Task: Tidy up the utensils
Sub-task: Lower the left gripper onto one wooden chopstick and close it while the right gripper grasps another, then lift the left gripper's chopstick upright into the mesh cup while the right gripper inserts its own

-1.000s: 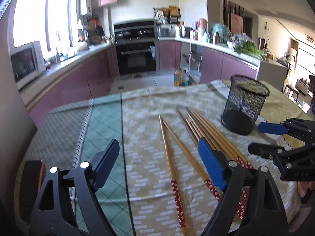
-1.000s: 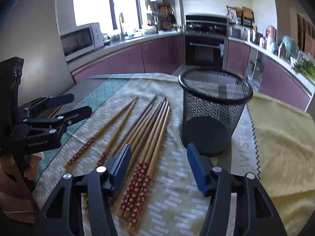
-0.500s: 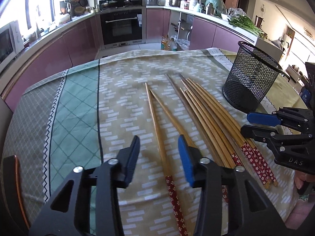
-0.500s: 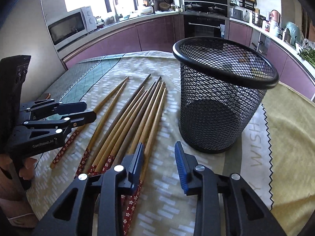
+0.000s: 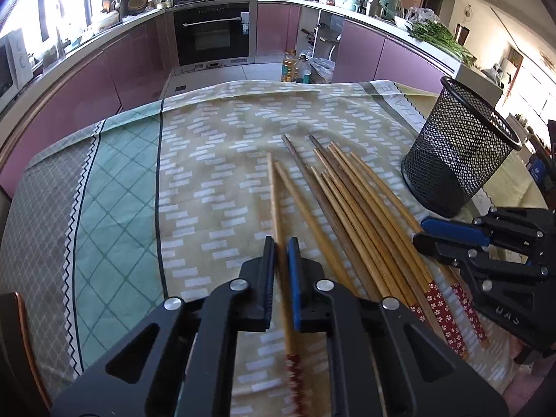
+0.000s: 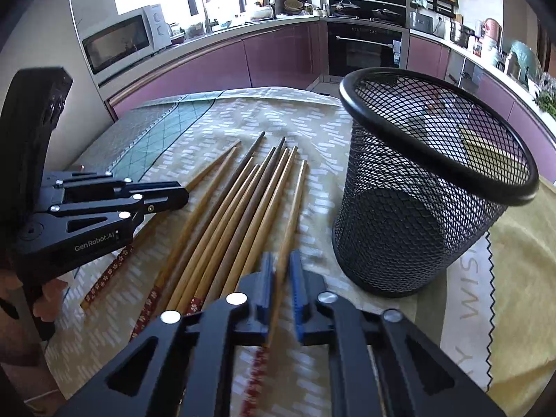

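Far left, green checked cloth [image 5: 114, 208] covers the surface, then the beige patterned part. Here's the left gripper [image 5: 282, 250], jaws pinching the leftmost chopstick [image 5: 274, 201], which lies apart from the rest with its tip pointing away towards the kitchen. Just beside it to the right lies one more loose stick [image 5: 305, 212], and then the main bundle [image 5: 365, 215], fanned flat on the cloth, red flowered ends nearest the camera. Moving right, the right gripper [image 6: 280, 271] comes in low over those red ends, jaws pinching the rightmost chopstick [image 6: 293, 205], the one at the bundle's edge nearest the basket. And far right, the black mesh basket [image 6: 417, 229] stands upright on the surface, just beside the bundle, nothing visible inside it.
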The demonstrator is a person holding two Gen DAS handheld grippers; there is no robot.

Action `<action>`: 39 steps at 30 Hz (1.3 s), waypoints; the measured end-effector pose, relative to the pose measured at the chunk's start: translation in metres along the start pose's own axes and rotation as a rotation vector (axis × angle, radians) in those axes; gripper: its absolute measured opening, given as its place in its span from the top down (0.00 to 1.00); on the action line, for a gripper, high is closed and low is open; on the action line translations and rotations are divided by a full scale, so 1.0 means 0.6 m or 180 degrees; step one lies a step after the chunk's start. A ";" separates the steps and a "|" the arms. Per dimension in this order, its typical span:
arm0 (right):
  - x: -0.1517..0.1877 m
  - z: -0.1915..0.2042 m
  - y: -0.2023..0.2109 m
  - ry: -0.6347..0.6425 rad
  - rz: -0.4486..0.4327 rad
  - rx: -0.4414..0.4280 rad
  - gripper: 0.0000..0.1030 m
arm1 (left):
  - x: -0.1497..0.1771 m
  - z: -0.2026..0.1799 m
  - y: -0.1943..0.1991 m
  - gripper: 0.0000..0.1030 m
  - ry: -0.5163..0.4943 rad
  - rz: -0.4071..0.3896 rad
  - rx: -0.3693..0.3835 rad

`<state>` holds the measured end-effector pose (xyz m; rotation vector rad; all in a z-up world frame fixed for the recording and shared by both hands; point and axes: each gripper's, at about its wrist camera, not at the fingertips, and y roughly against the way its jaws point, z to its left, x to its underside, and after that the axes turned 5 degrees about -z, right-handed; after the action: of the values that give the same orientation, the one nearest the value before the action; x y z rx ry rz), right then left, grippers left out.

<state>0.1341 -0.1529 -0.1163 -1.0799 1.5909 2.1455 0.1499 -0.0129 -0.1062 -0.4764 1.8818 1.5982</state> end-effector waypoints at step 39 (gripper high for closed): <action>-0.109 -0.094 0.274 -0.0075 -0.1736 -0.0300 0.95 | -0.182 -0.112 0.297 0.93 -0.0027 -0.1609 0.1298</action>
<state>0.1038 -0.2503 0.0392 -1.3249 1.0306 1.8600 0.1042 -0.0545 0.1041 -0.6909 1.8278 0.8644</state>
